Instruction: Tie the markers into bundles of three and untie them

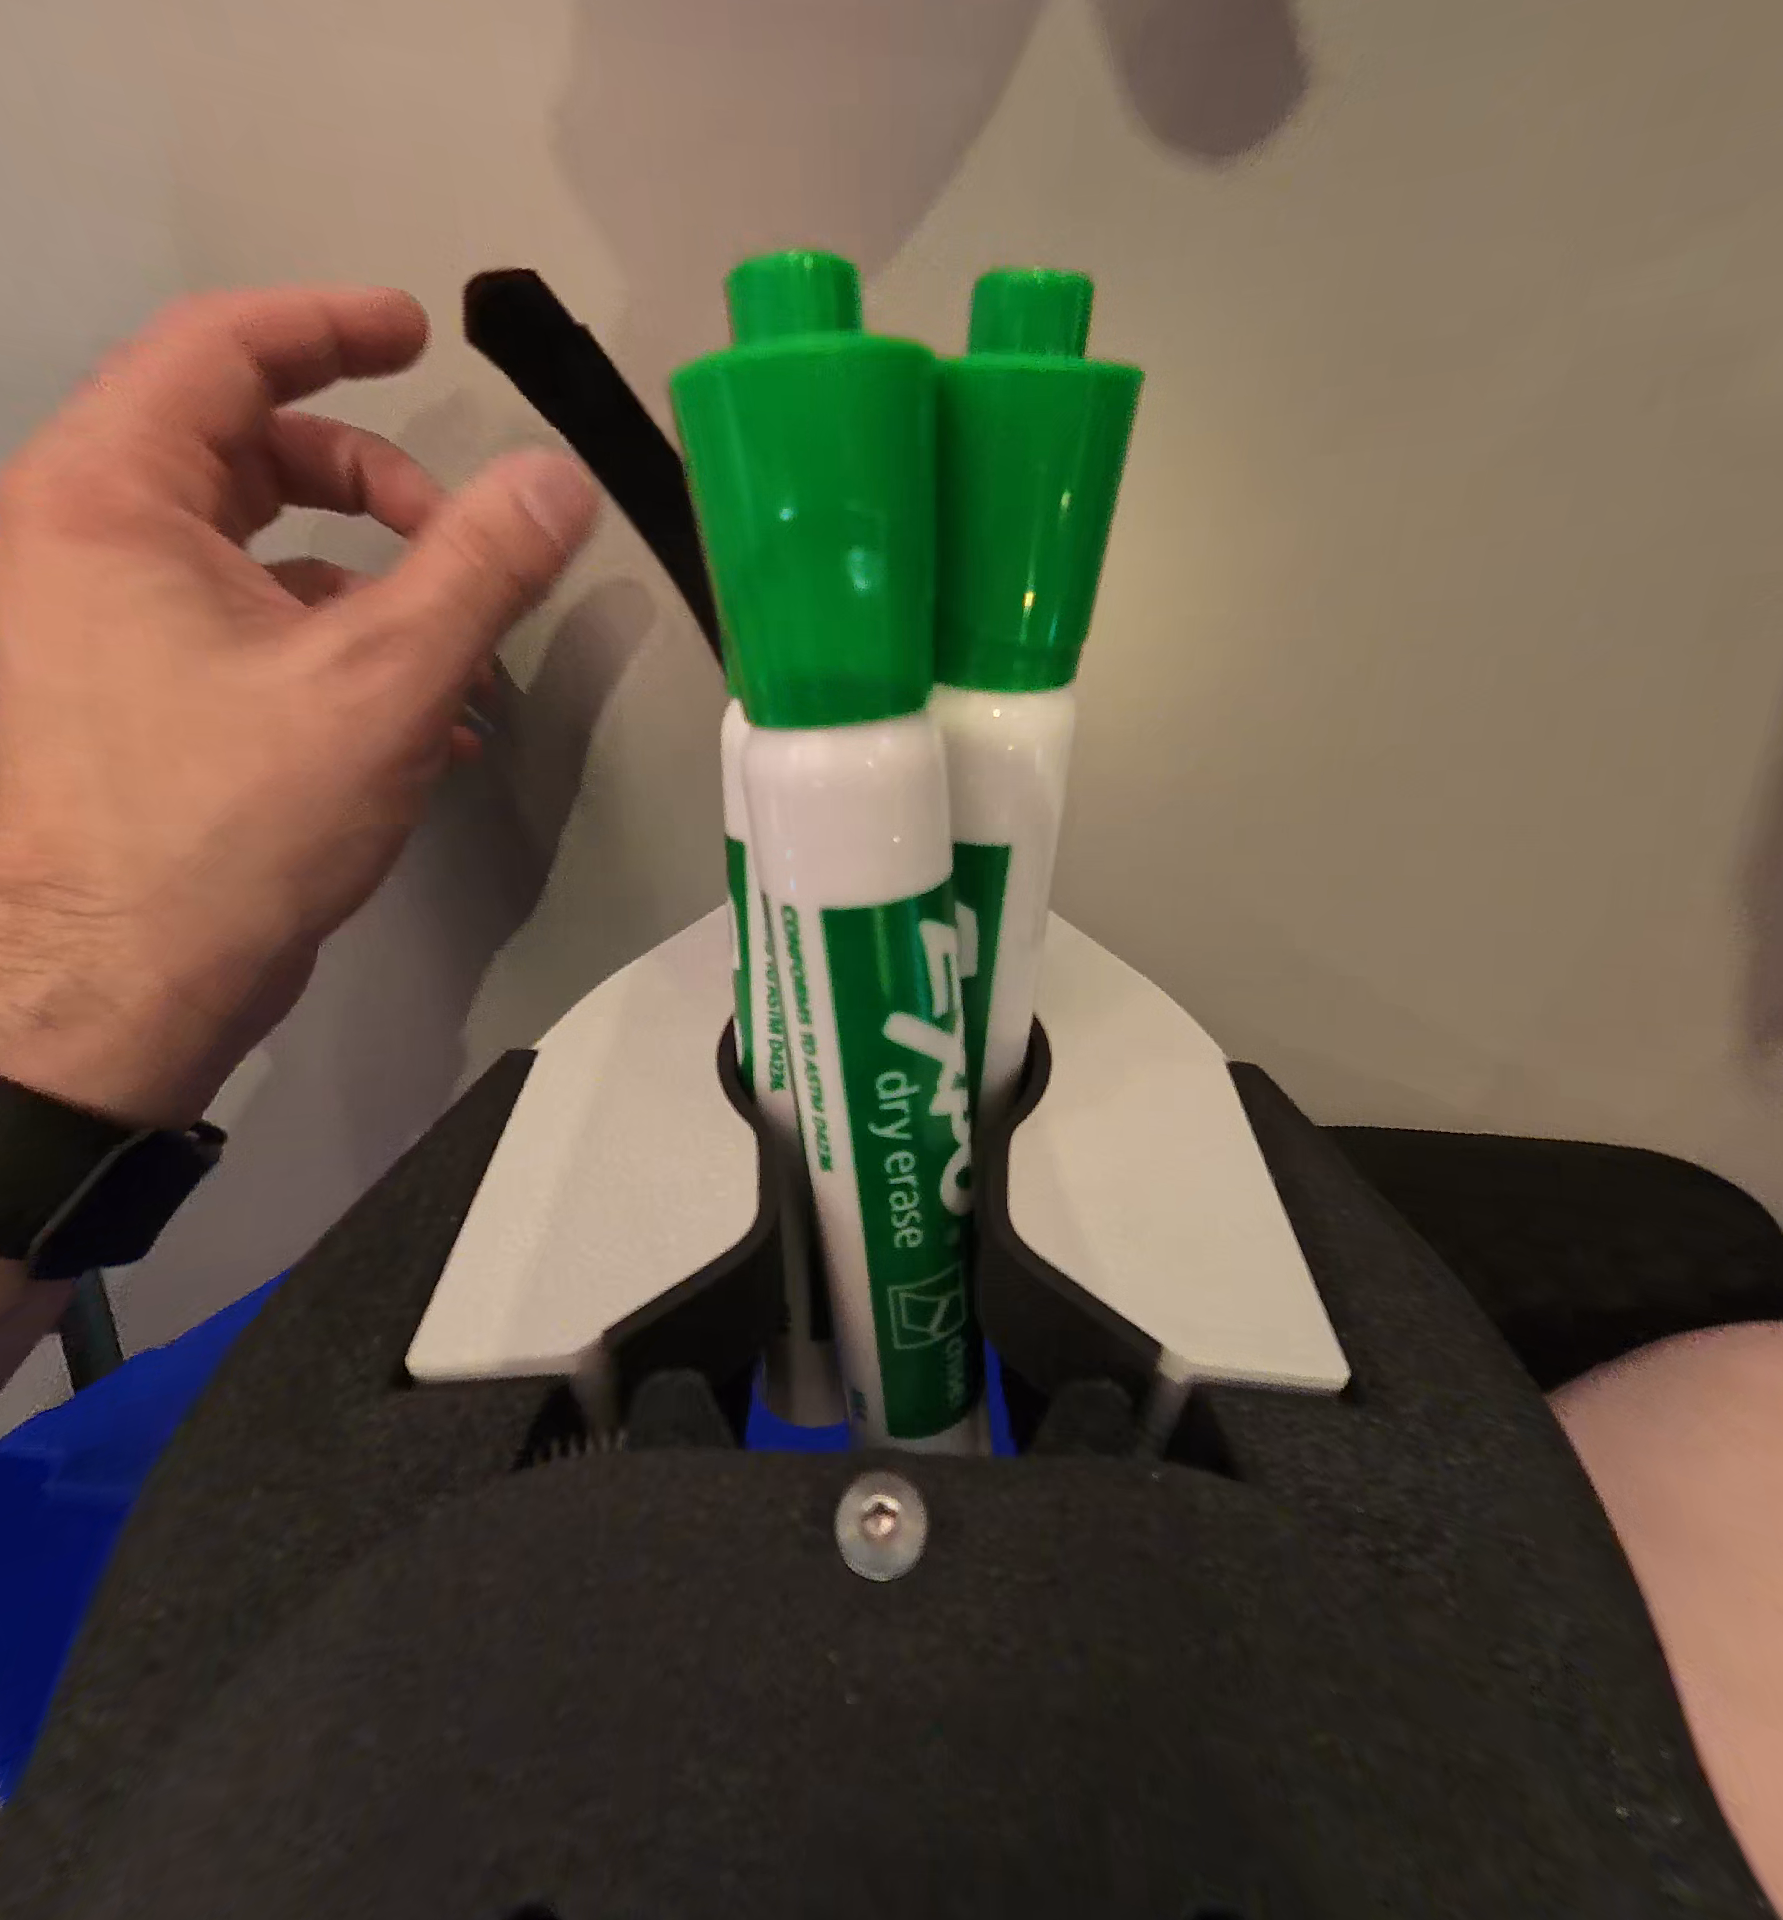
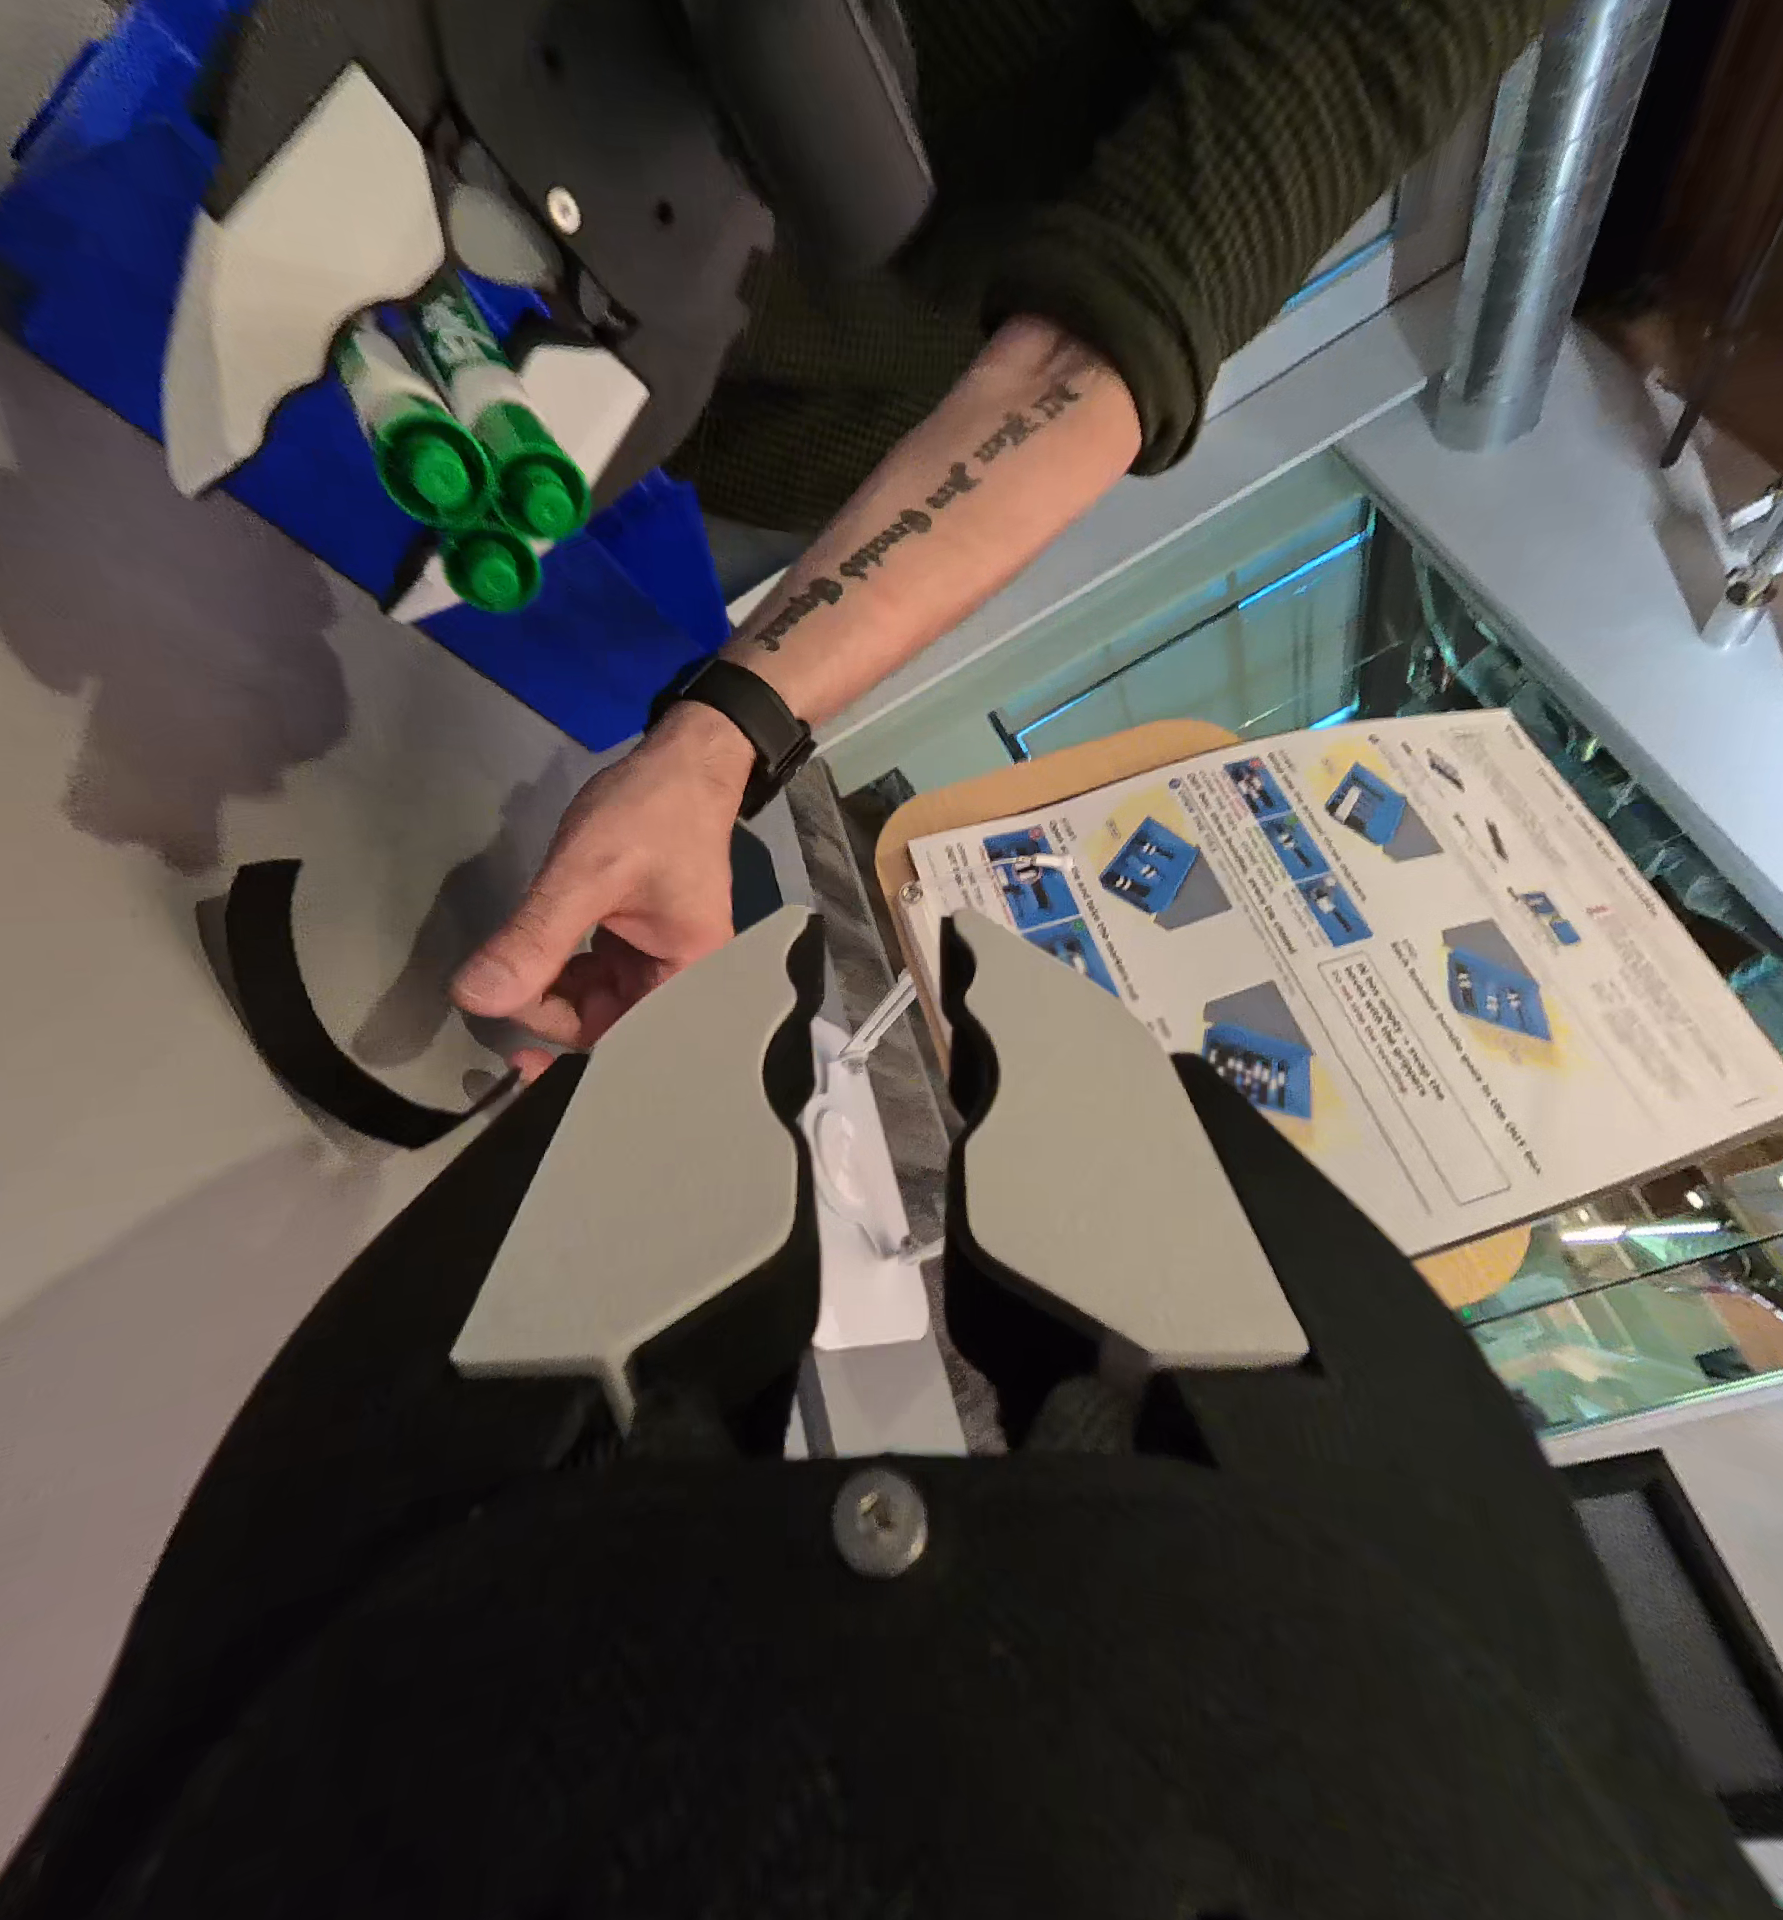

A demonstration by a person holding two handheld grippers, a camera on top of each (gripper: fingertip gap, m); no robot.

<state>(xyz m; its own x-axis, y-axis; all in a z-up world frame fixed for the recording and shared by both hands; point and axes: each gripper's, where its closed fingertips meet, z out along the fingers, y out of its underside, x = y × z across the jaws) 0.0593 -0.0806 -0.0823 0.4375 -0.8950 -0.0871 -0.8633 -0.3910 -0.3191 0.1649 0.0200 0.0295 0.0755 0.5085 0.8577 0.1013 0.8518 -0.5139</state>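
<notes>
Green caps: three markers [image 1: 845, 831] clamped upright in left hand-held gripper [image 1: 882, 1049], above the worktop [image 2: 87, 1039].
Strap: black strap [image 2: 284, 1008] curls on worktop; bare hand [image 2: 617, 894] at it.
Right hand-held gripper [image 2: 882, 935]: narrowly parted, empty.
Advice: wrap snug below caps, keep the clamp steady.
Around: blue bin [image 2: 575, 623] behind; instruction sheet [image 2: 1386, 966] aside.

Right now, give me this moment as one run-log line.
left gripper: shut on three green markers | right gripper: open, empty | black strap: loose on table | bare hand: by strap
</notes>
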